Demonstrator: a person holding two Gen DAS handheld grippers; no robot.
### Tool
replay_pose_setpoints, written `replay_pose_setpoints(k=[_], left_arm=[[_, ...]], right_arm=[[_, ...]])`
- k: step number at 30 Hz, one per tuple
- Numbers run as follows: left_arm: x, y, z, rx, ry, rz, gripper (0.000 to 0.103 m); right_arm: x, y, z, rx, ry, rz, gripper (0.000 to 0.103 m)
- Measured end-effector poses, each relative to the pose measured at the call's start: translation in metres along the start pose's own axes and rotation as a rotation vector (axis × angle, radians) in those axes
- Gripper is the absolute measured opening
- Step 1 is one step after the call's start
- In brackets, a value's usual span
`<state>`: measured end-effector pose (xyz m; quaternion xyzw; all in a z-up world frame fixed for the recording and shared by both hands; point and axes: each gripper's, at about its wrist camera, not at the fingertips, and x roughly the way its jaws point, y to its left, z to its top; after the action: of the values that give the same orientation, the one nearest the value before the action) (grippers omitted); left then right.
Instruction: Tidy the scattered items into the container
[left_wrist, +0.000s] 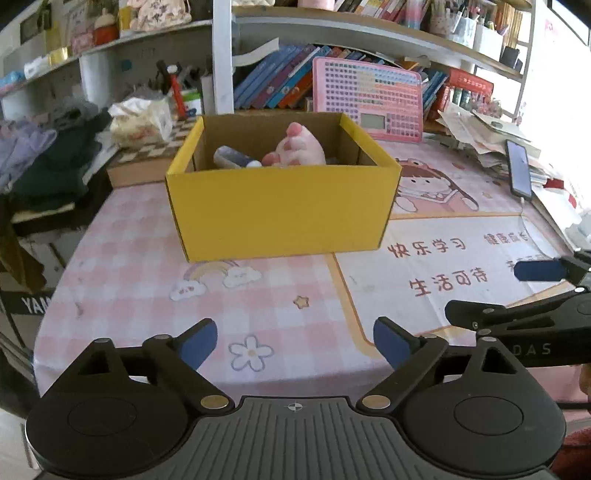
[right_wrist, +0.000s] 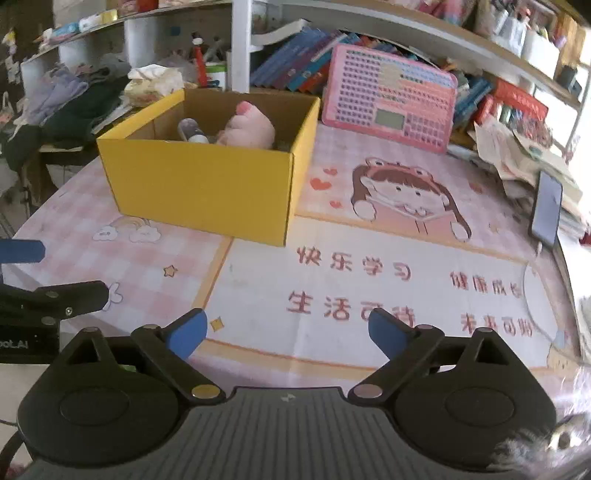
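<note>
Both your left gripper (left_wrist: 295, 341) and right gripper (right_wrist: 287, 332) hover with jaws spread, empty, over the bare counter (right_wrist: 369, 258); the yellow box (left_wrist: 280, 210) looks like light, stiff card, so take it by its side walls; the plush paw (left_wrist: 295, 147) inside looks soft and squashy.

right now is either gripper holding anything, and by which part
Nothing is held. The left gripper and right gripper are both open with only the pink tablecloth showing between their blue-padded fingers.

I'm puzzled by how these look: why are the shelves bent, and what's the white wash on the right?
Left wrist view: a wide-angle lens curves the shelves; daylight bleaches the right edge beyond the phone. Right wrist view: same bending; glare at the right edge, a smeared lower right corner, while the yellow box stays fairly clear.
</note>
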<state>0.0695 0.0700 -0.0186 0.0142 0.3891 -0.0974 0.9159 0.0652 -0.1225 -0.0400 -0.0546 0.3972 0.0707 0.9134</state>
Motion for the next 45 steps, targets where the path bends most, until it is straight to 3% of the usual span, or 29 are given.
replay_pose_setpoints(k=[8, 23, 26, 45], left_arm=[[-0.007, -0.003, -0.003, -0.021, -0.004, 0.001, 0.103], [0.003, -0.011, -0.013, 0.001, 0.086, -0.026, 0.103], [0.001, -0.011, -0.014, -0.005, 0.087, -0.069, 0.103], [-0.005, -0.015, -0.019, -0.014, 0.091, -0.046, 0.103]], right_arm=[[-0.018, -0.011, -0.008, 0.05, -0.033, -0.013, 0.102], [-0.019, -0.019, -0.025, 0.084, 0.018, -0.018, 0.102], [-0.018, -0.019, -0.026, 0.088, 0.024, -0.014, 0.102], [-0.019, -0.021, -0.028, 0.089, 0.035, -0.007, 0.102]])
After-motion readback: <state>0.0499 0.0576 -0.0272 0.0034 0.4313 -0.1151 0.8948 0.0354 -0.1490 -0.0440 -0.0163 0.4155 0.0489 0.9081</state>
